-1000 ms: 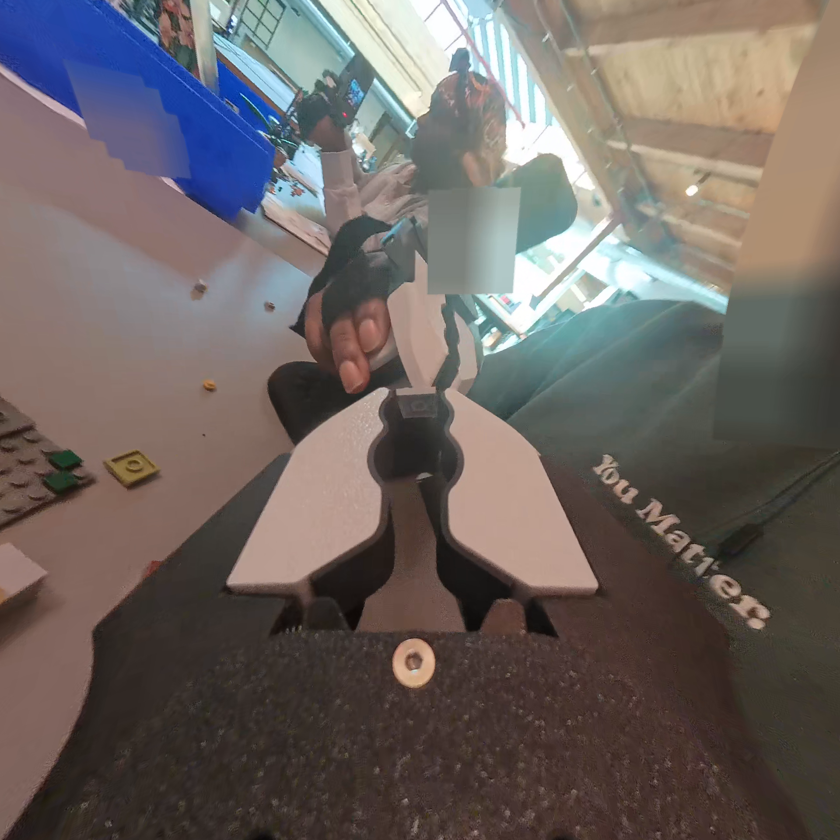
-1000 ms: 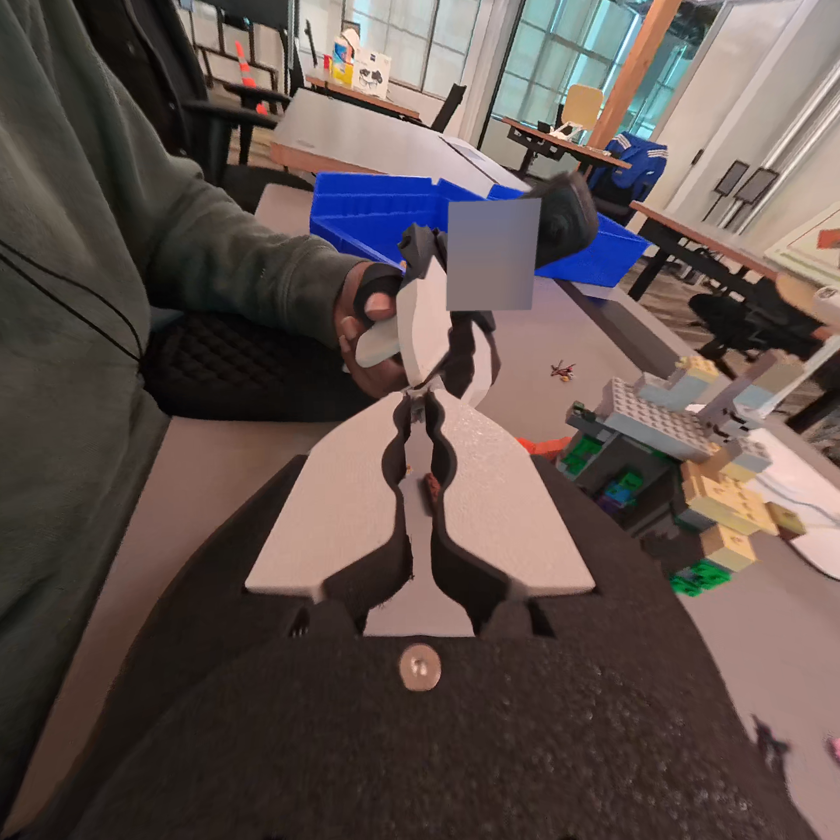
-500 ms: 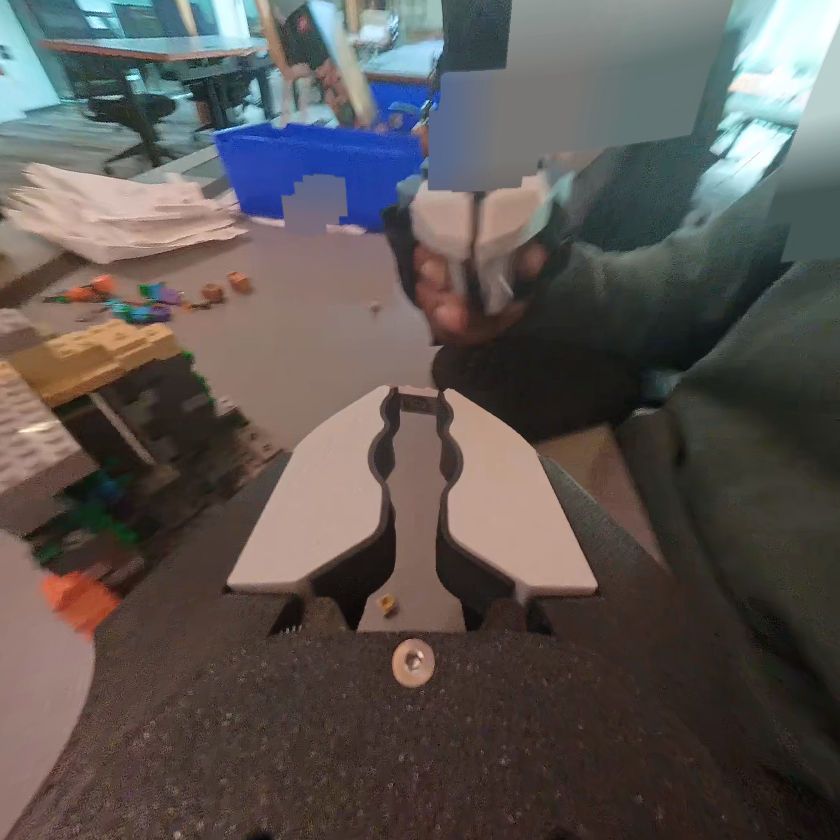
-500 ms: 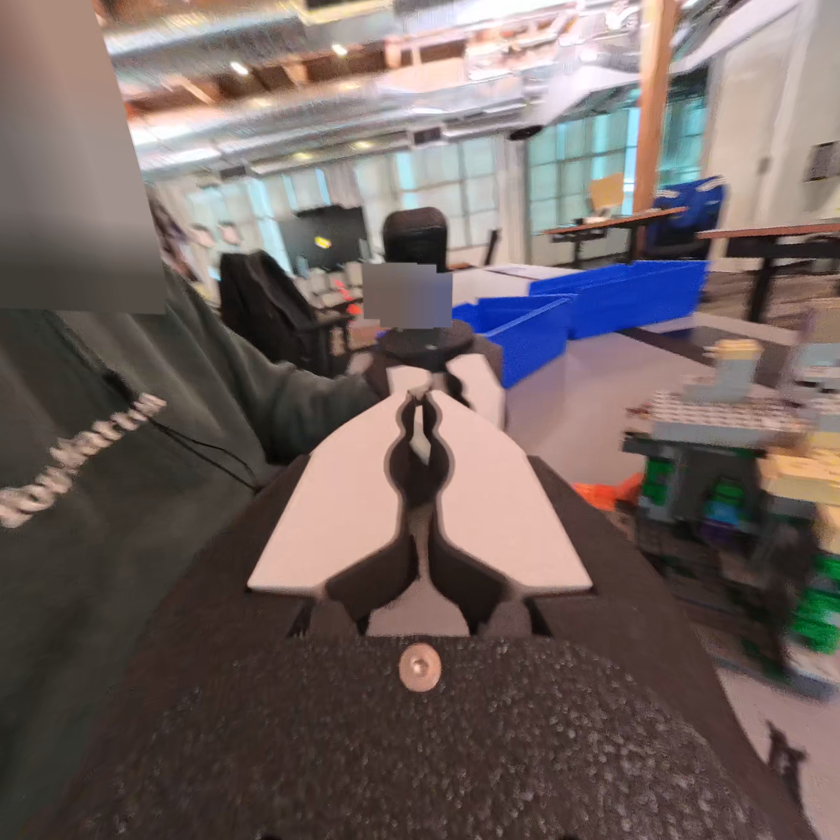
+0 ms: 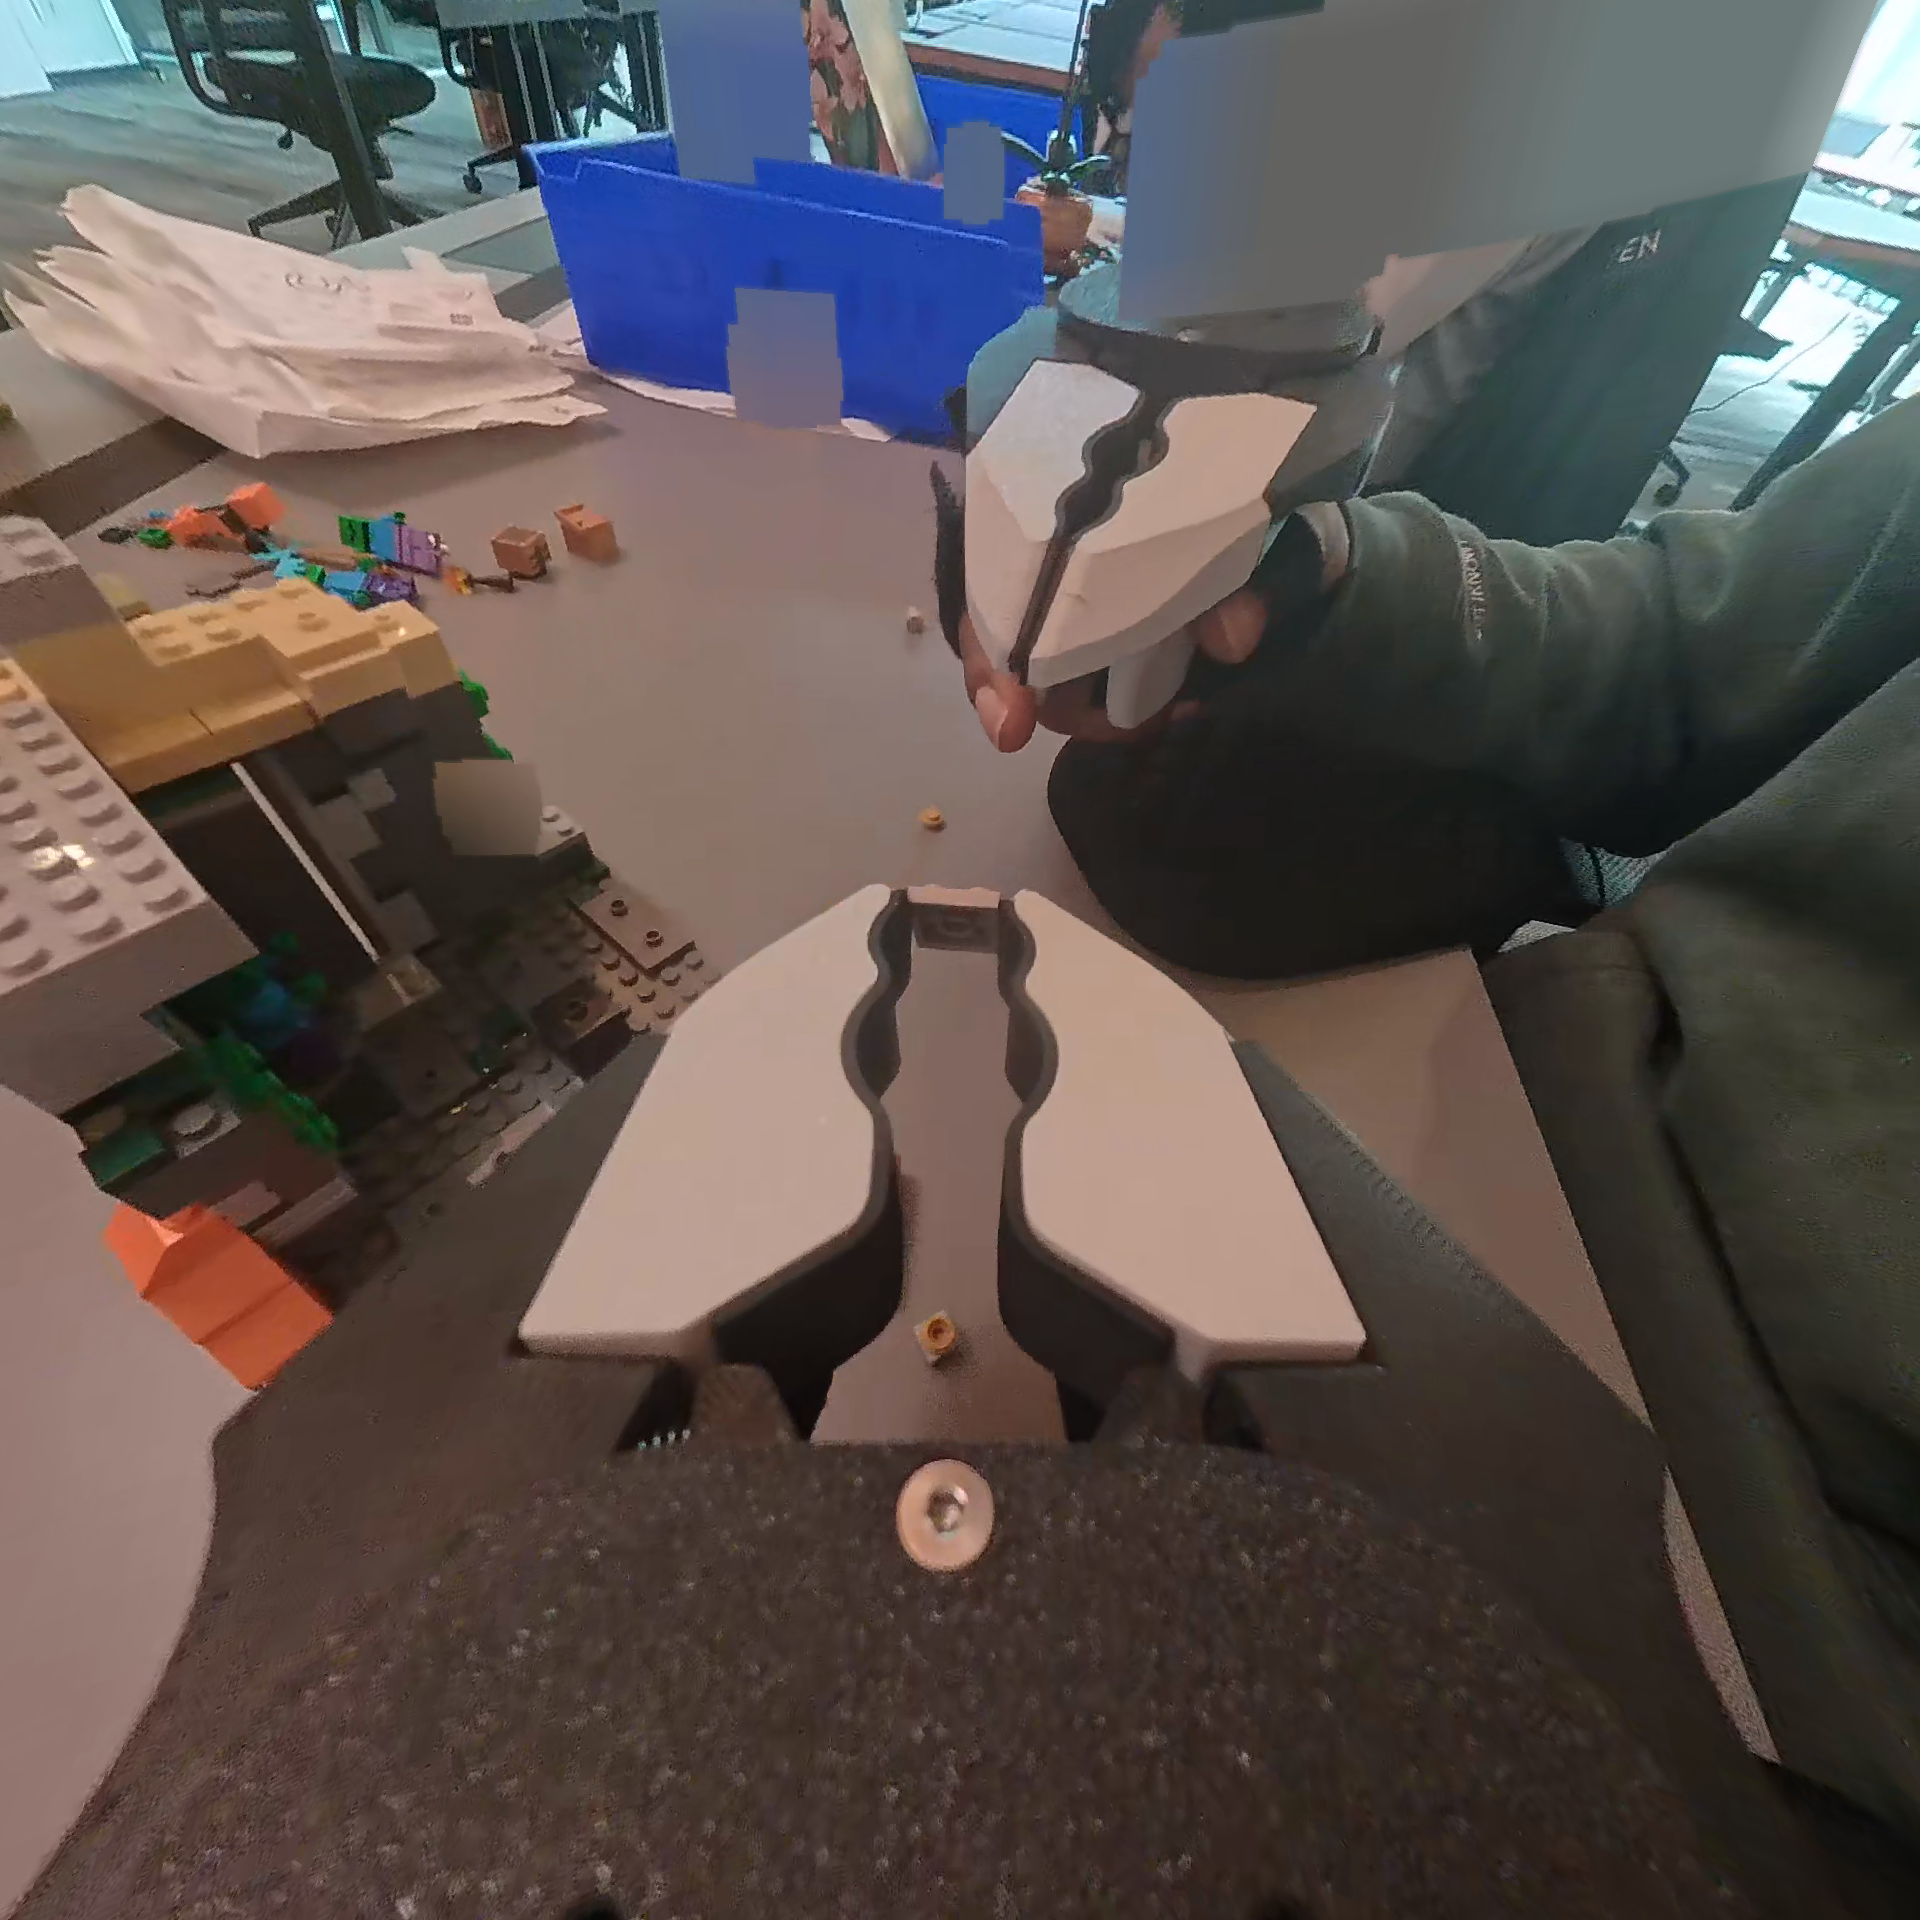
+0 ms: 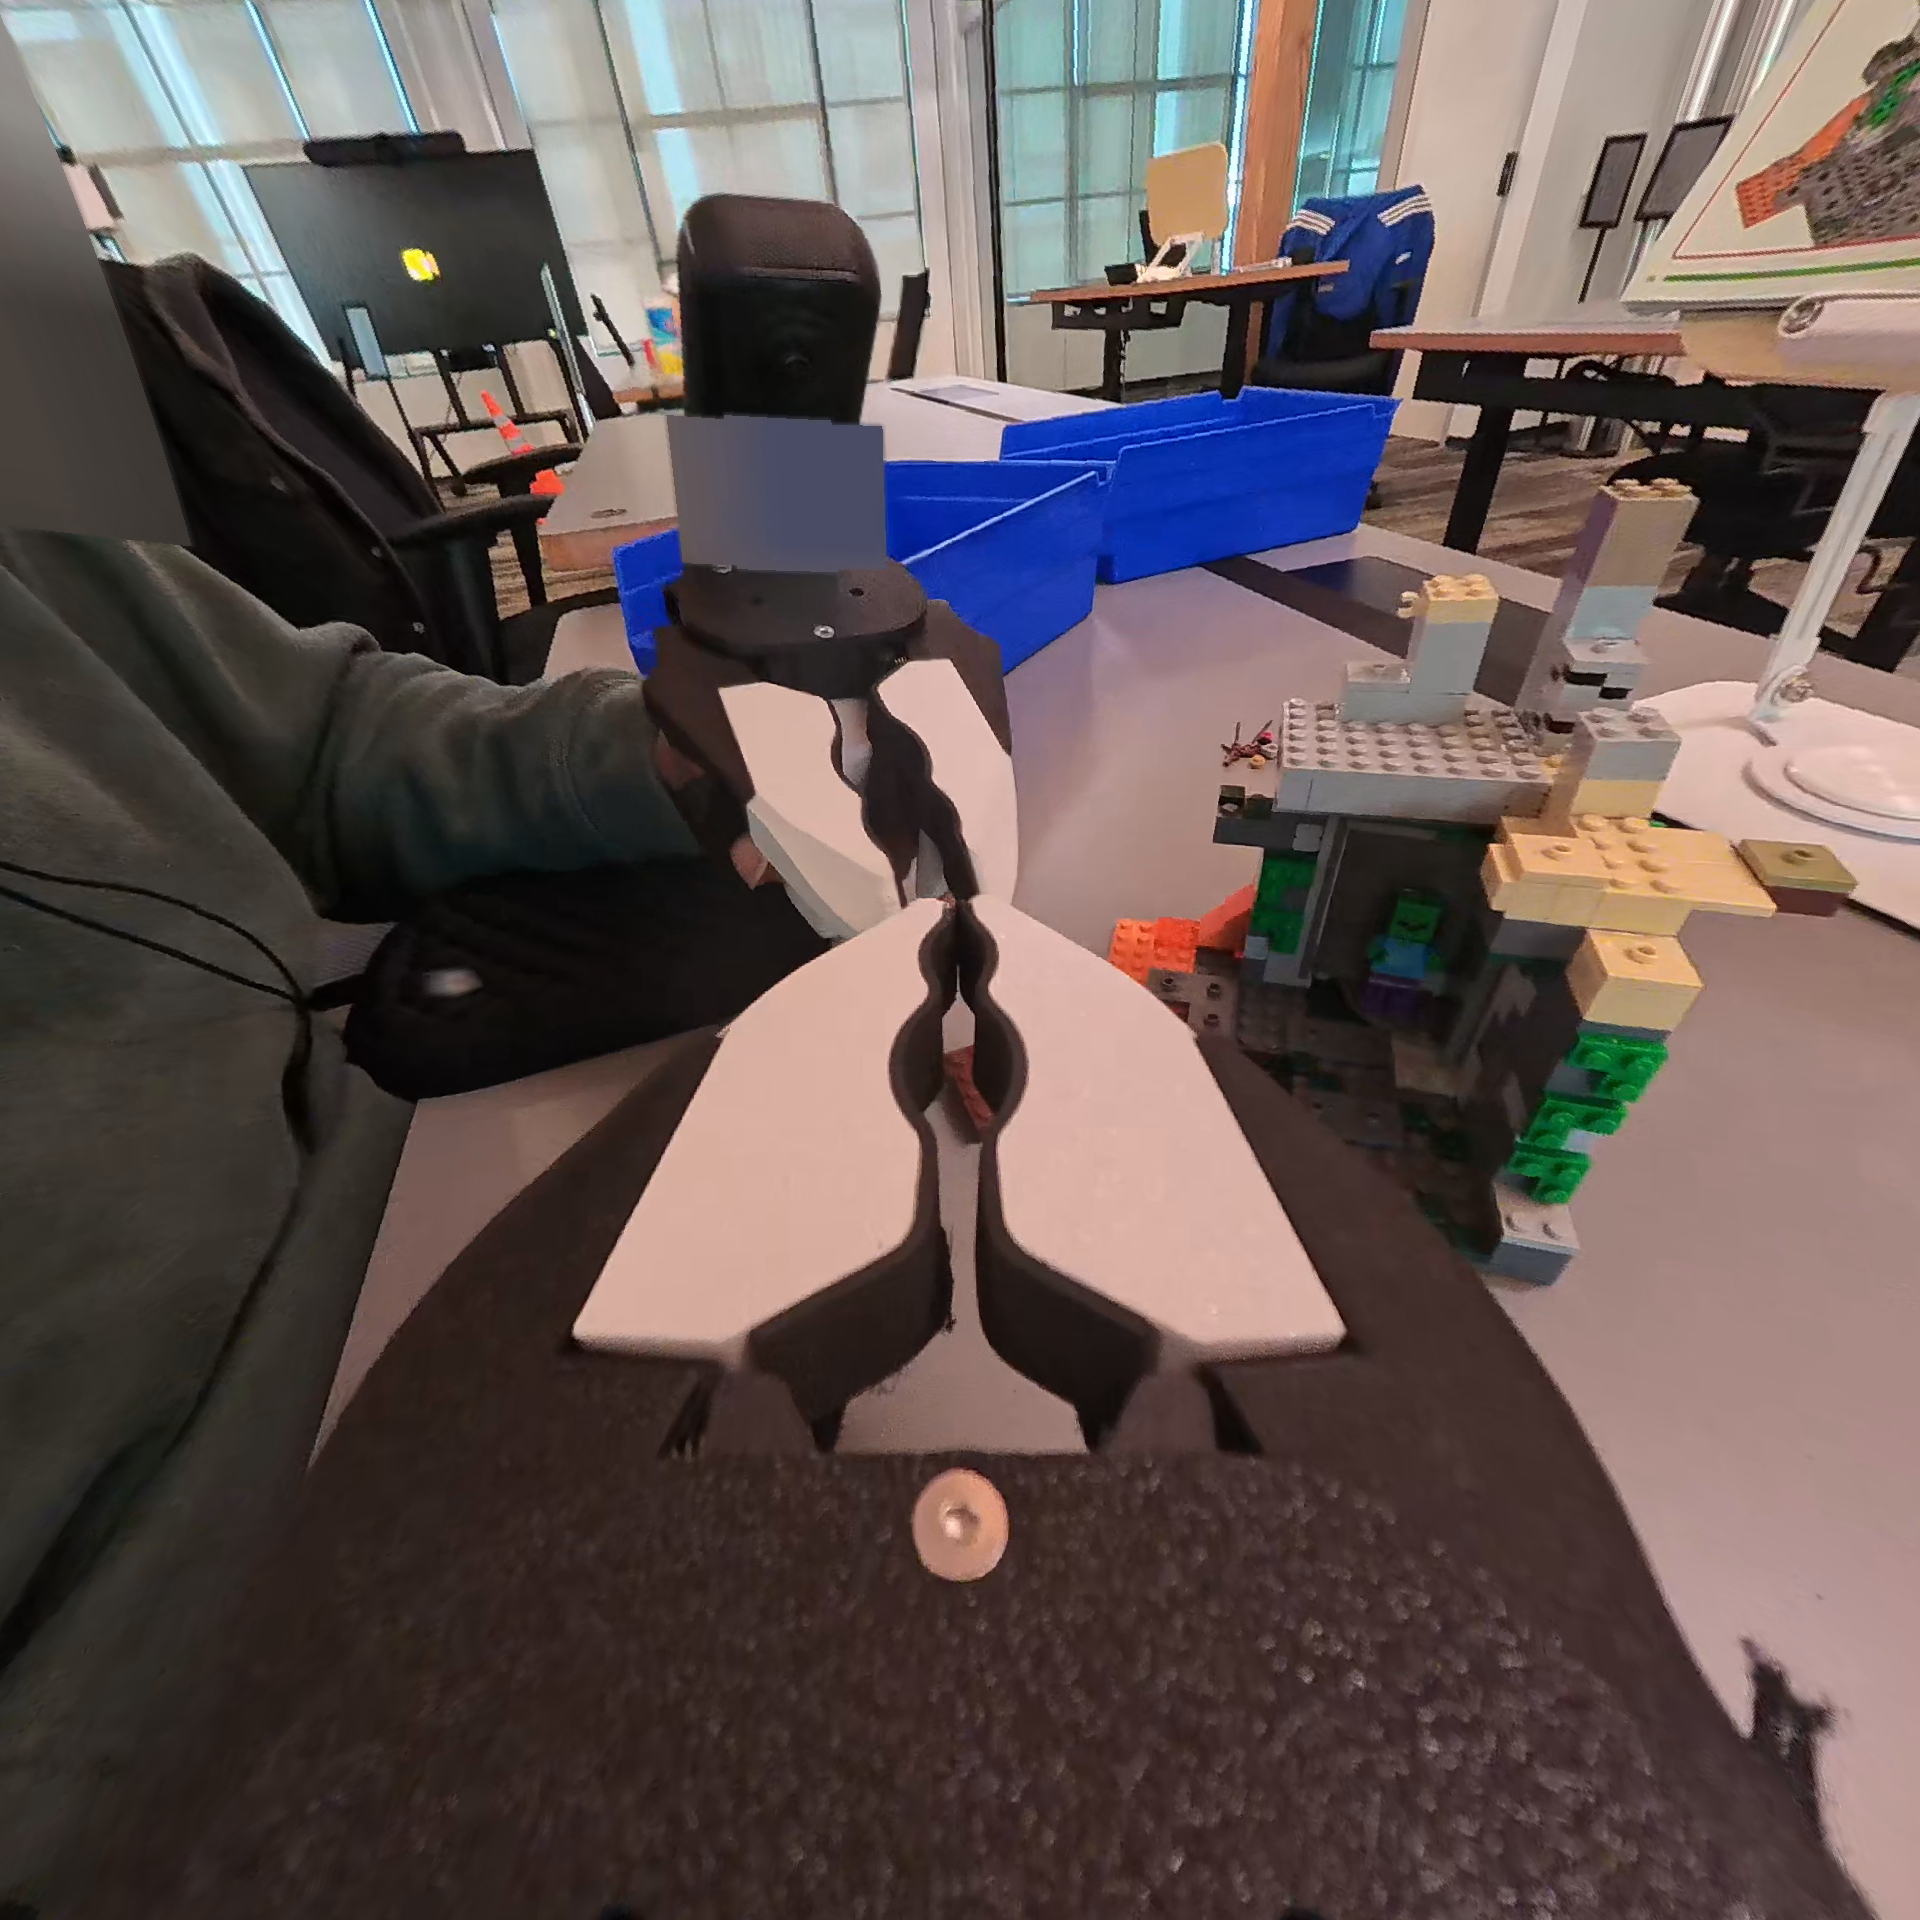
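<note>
Left wrist view first: the left gripper (image 5: 954,906) is pinching a small grey square plate (image 5: 954,916) right at its fingertips, held above the grey table (image 5: 727,665). The brick-built model (image 5: 239,831), tan on top with dark grey walls, sits off to the left of the gripper. A tiny tan stud piece (image 5: 937,1337) lies on the table down between the finger bases, and another round tan stud (image 5: 932,820) is just beyond the tips. Further out, the right gripper (image 5: 1023,660) hangs tips down in a gloved hand, with a blue bin (image 5: 790,270) and a paper stack (image 5: 301,322) behind.

Right wrist view: the right gripper (image 6: 951,914) has its fingers pressed together at the tips, nothing visible in them. The left gripper (image 6: 925,883) is just past those tips, nearly touching. A reddish-brown brick (image 6: 966,1086) shows through the finger gap. The model (image 6: 1455,935) stands to the right of the gripper, blue bins (image 6: 1195,488) behind.
</note>
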Available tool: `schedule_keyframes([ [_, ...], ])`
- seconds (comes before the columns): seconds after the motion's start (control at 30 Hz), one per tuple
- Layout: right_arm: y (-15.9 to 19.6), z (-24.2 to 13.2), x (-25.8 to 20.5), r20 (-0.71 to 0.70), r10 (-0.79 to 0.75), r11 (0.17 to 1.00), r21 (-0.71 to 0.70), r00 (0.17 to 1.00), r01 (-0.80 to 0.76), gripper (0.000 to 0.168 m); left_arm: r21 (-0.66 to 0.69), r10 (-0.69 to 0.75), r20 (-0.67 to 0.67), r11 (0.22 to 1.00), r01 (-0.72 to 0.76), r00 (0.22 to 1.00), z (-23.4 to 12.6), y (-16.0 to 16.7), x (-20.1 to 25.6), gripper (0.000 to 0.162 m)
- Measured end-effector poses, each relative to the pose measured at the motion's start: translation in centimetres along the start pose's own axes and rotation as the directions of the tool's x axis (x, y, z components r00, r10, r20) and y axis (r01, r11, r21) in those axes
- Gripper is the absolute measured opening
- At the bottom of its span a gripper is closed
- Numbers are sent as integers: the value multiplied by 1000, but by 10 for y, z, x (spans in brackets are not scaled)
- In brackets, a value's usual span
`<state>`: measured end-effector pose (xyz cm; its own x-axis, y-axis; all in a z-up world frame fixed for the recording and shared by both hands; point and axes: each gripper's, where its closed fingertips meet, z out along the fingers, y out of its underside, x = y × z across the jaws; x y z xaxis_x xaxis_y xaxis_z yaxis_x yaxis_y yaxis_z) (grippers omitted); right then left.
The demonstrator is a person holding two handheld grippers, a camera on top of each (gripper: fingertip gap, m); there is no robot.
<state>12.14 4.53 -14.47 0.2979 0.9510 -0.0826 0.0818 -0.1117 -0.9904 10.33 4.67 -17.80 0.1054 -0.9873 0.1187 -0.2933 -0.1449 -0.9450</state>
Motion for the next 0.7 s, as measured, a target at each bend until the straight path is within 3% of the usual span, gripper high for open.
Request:
schedule_keyframes([
  [0.43,11,10,-10,46,-17,998,-57,999,20,0,3,-20,40,1000,20,999,-2,5,-13,16],
  [0.7,24,19,-44,207,-82,988,-112,975,106,0,8,-34,49,999,33,998,2,8,-15,16],
])
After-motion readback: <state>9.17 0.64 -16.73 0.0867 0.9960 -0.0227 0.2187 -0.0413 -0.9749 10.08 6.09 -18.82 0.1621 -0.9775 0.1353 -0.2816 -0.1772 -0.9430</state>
